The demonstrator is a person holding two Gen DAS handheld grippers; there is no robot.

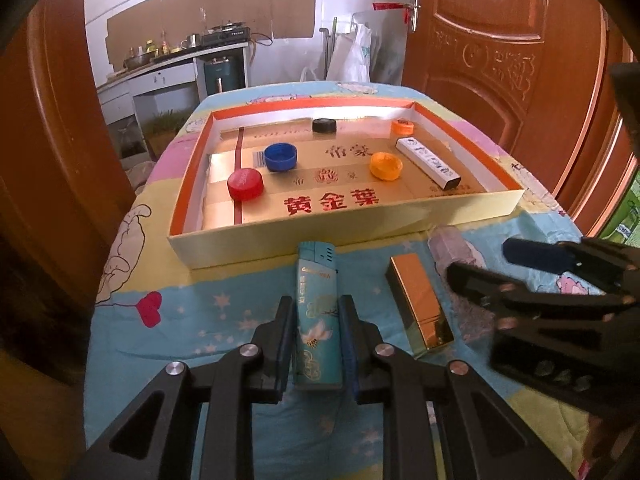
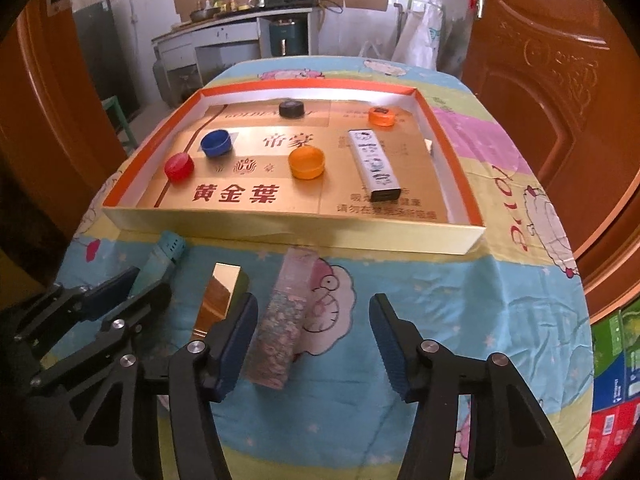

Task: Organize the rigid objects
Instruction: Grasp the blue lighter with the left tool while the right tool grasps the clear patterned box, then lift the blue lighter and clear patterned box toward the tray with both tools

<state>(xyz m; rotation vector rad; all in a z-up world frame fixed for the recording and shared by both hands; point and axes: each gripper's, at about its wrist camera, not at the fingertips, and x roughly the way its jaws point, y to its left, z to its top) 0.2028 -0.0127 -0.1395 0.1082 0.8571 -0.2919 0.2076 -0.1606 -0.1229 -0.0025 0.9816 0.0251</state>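
Teal lighter (image 1: 318,316) clamped before tray (image 1: 360,224) holding caps, white lighter (image 1: 428,162).

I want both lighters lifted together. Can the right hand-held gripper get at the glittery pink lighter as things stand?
Probably yes. The right hand-held gripper is open with the glittery pink lighter already between its fingers, near the left one. The gold lighter lies just outside that finger, so it could get nudged.

Probably a home kitchen: stove (image 1: 226,32) on counter (image 1: 160,66), carved wooden door (image 1: 480,40).
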